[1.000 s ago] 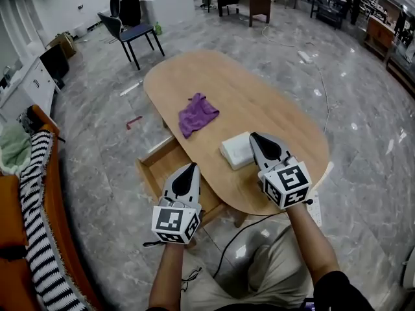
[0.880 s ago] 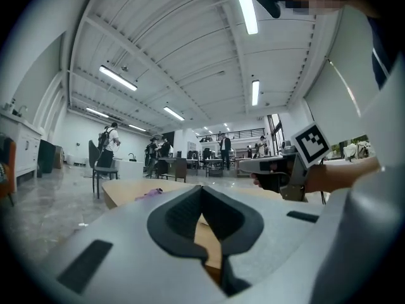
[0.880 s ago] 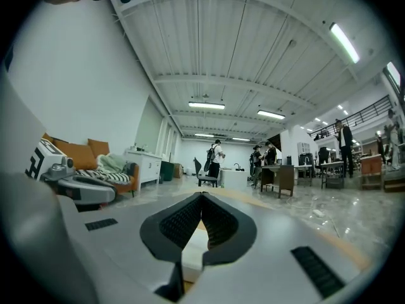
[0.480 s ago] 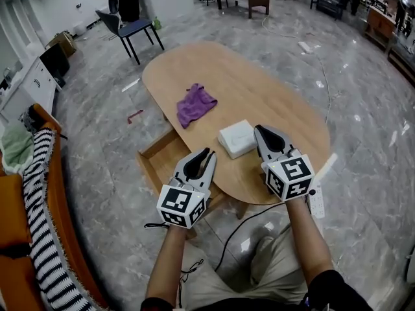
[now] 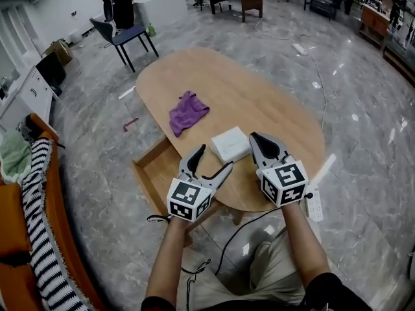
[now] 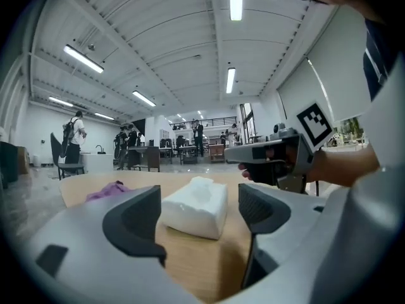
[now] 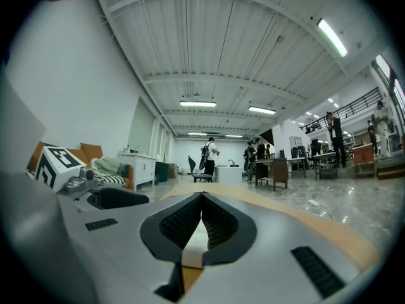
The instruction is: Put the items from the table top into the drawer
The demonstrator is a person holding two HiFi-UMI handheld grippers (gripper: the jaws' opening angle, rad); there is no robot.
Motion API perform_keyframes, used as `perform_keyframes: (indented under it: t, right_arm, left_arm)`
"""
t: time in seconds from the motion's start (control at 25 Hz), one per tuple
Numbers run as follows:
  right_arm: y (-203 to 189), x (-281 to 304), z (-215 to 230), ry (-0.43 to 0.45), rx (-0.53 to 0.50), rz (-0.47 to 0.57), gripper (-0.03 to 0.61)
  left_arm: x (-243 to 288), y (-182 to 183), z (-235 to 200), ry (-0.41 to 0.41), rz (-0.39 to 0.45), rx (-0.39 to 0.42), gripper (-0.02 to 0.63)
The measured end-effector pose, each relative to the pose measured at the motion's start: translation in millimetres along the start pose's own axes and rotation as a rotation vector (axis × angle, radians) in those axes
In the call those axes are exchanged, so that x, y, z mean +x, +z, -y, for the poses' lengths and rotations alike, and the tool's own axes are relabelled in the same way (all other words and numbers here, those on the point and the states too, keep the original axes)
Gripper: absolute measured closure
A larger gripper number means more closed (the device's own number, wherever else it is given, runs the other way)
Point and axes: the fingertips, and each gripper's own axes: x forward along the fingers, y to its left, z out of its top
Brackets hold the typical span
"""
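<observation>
Nothing is stowed yet in the open wooden drawer (image 5: 157, 171): the crumpled purple cloth (image 5: 188, 112) and the white rectangular tissue pack (image 5: 231, 144) are left on the oval wooden table (image 5: 259, 99), the pack framed untouched between the just-opened jaws of the left tool (image 5: 214, 159), the right tool (image 5: 254, 137) clenched on nothing.

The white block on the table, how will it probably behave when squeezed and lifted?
The white block looks soft: its top is dimpled and its edges are rounded, so it would probably give under a squeeze. It sits low and flat on the table, so a push should slide it, not tip or roll it.
</observation>
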Motion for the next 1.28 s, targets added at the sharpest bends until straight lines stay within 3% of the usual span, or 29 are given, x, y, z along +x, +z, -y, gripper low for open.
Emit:
perform_keyframes:
  t: [0.2, 0.36, 0.64, 1.0, 1.28]
  right_arm:
    - [-3, 0, 9, 0.002, 0.009, 0.0, 0.561]
    - [-5, 2, 13, 0.01, 0.011, -0.004, 0.561]
    - [-10, 5, 15, 0.024, 0.018, -0.01, 0.561]
    - [-12, 6, 19, 0.029, 0.021, -0.014, 0.561]
    - [-14, 9, 18, 0.035, 0.025, -0.022, 0.561]
  left_arm:
    - [19, -14, -6, -0.028, -0.067, -0.002, 0.151]
    - [24, -17, -13, -0.068, -0.095, -0.007, 0.121]
    - [41, -27, 0, -0.18, -0.242, 0.129, 0.12]
    - [55, -31, -1, -0.262, -0.32, 0.129, 0.123]
    - [56, -32, -5, -0.257, -0.339, 0.148, 0.141]
